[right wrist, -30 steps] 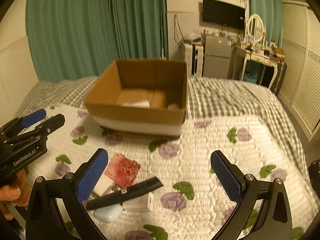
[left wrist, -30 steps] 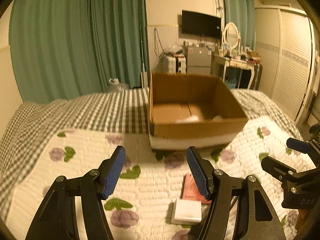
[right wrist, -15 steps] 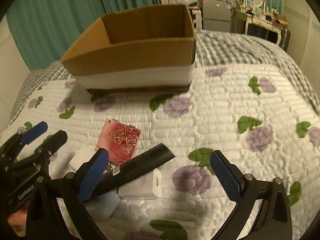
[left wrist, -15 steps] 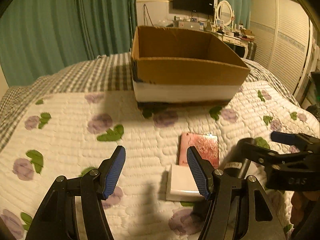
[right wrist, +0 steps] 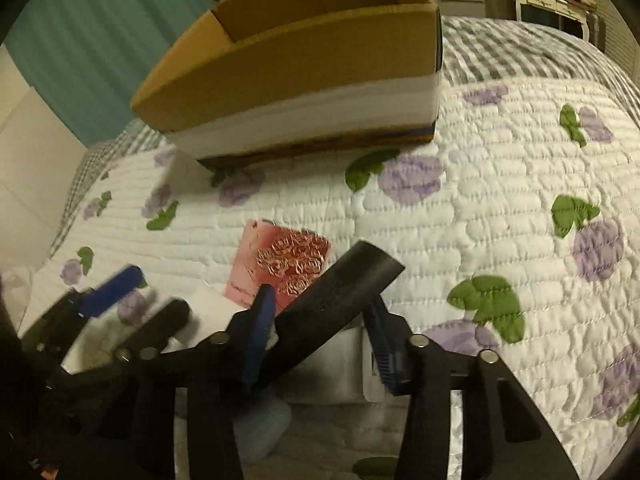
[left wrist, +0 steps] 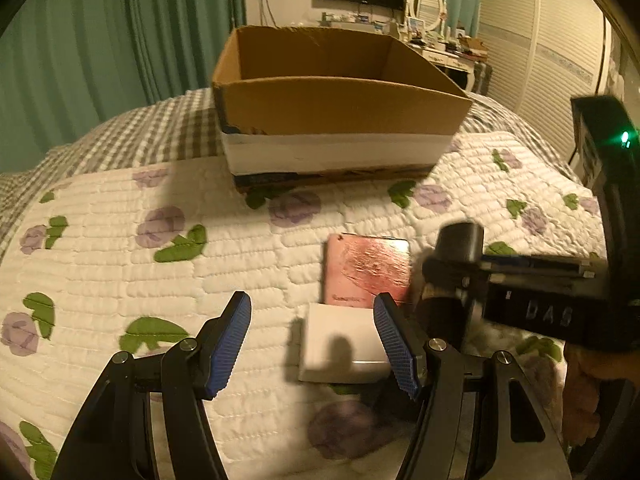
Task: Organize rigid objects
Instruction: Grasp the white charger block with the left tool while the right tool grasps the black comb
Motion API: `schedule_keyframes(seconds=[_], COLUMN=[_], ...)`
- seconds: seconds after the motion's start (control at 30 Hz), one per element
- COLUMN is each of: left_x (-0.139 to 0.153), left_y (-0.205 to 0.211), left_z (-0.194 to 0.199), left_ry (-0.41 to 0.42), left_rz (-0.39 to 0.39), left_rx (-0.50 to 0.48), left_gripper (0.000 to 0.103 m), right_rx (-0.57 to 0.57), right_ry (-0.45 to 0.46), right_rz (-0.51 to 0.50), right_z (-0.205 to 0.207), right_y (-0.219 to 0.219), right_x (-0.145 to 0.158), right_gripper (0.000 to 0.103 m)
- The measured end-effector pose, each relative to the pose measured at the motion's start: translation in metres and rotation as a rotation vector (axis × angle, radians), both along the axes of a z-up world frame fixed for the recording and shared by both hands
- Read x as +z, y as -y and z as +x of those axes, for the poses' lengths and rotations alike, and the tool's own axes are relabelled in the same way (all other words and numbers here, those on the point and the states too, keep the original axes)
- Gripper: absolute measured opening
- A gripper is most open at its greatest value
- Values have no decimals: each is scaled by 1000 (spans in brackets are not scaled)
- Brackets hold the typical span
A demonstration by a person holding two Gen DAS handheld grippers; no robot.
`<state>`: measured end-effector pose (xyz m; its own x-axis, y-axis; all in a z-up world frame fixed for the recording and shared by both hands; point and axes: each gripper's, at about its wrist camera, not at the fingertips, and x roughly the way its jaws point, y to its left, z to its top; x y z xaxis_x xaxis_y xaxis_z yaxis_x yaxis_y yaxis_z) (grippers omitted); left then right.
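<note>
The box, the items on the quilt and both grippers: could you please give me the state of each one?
Cardboard box: open-topped, upright on the bed.
Black bar: tilted, between the right gripper's closing jaws.
Pink card: flat on the quilt.
White box: flat, untouched, ahead of the left gripper.
Left gripper: open, empty.
Right gripper: closing around the black bar.

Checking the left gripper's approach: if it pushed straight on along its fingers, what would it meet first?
Probably the white box, which lies just ahead between the open left gripper fingers on the quilt; depth is unclear.
</note>
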<state>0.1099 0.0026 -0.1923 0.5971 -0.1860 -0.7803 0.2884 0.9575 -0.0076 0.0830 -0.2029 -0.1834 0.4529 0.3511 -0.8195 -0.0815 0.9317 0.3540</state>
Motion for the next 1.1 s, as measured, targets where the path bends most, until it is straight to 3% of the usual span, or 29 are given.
schedule_keyframes(seconds=[0.17,0.3,0.43,0.5,0.57,0.83,1.1], left_x=[-9,-24,-51,-51,-50,-37,2], left_y=[11,22,18,13,9,5,3], left_z=[0,5,18,19,17,-2,-34], left_ry=[-79,-138,-266,-258,-243,-177,-85], left_rz=[-51,11,14,-21,-30,5,-4], left_rx=[-55,-62,-26,-18,-1,28,73], left_gripper=[67,67,67,65,55,54,54], right_rx=[-23,-56,-83,-85,-78,-48,-35], right_ry=[78,141,189,194,194,227,306], right_rz=[-58,-137,-200,-207,-203,-197,-185], right_z=[0,2,1,1,0,-10,-31], right_y=[21,42,57,59,58,51,47], right_x=[29,52,67,68,66,73,104], right_gripper=[32,30,22,22,22,21,20])
